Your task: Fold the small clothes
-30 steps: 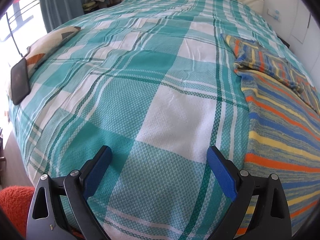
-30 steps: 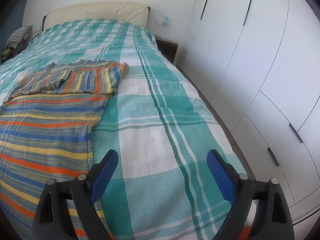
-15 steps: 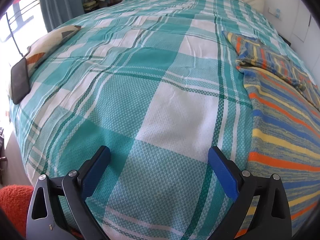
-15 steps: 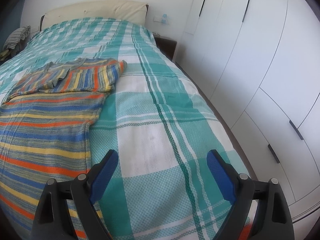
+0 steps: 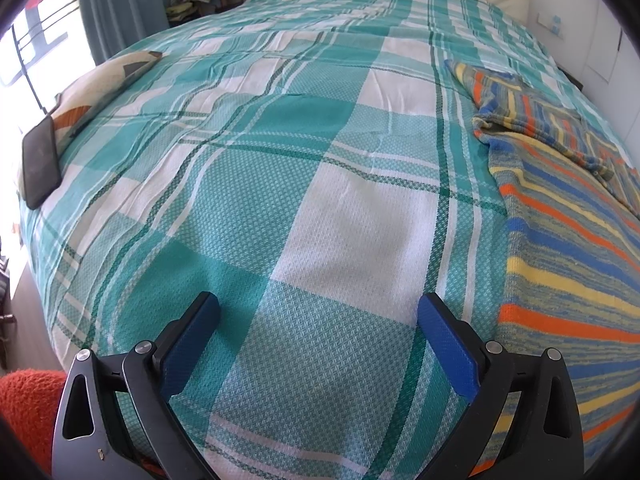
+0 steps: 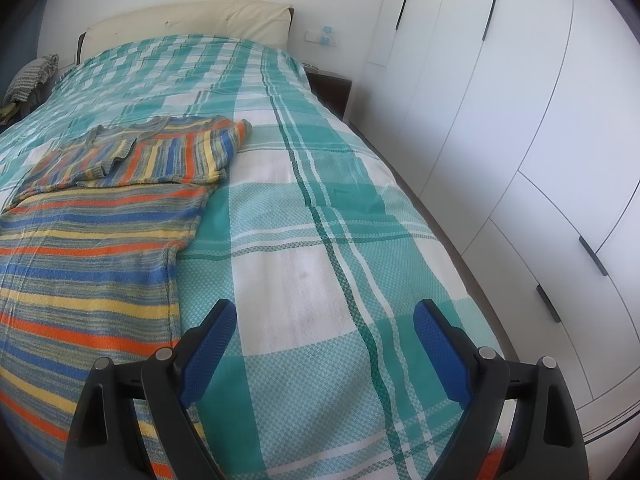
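My left claw (image 5: 318,312) and my right claw (image 6: 325,318) are showing blue pads on black frames. The bedspread (image 5: 312,168) is wearing a teal, white and dark green plaid. The knitted sweater (image 6: 92,236) is running in orange, blue, yellow and grey-green stripes. The wardrobe (image 6: 520,80) is looking white with dark handles, the headboard (image 6: 188,22) cream, the phone (image 5: 40,160) black, the curtain (image 5: 120,4) blue-grey.
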Available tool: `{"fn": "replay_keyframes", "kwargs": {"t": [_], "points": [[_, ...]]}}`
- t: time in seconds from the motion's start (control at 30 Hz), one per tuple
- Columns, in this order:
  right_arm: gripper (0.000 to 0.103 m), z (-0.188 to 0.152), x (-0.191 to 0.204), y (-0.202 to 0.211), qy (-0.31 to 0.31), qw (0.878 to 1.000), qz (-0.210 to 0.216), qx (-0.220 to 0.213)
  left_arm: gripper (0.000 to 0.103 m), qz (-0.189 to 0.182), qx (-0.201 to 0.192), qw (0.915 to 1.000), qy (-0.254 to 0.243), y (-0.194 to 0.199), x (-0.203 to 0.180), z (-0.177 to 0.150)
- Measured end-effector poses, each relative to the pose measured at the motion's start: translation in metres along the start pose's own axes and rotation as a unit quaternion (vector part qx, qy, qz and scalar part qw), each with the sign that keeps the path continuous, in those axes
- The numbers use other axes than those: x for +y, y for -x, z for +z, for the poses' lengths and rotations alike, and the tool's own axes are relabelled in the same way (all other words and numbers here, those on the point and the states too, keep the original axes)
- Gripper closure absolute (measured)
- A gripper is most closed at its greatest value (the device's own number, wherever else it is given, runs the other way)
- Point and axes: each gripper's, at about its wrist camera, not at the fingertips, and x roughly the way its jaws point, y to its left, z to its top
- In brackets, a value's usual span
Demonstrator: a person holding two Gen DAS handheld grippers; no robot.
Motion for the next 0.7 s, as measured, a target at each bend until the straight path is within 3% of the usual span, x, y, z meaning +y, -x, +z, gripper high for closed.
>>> {"fn": "replay_keyframes", "kwargs": {"t": [0.37,0.47,0.53,0.6,0.7], "points": [[0.013,0.000,-0.002,-0.002,-0.003,1.000,-0.001,0.002,0.002,0.001,0.001,1.0000,0.000,-0.002,0.000,0.000],[0.013,0.001,-0.003,-0.002,-0.004,1.000,0.004,0.005,0.002,-0.007,0.027,0.9996,-0.006,0.001,0.003,-0.002],[0.013,0.005,-0.011,0.002,-0.019,0.999,0.032,0.021,0.002,-0.037,0.062,0.9973,-0.005,0.013,0.005,-0.008],[0.013,0.011,-0.030,0.010,-0.058,0.993,0.093,0.041,0.002,-0.097,0.100,0.9899,-0.022,0.026,0.003,-0.021],[0.013,0.010,-0.043,0.011,-0.085,0.962,0.218,0.138,0.003,-0.137,0.151,0.9766,-0.068,0.036,-0.011,-0.048]]}}
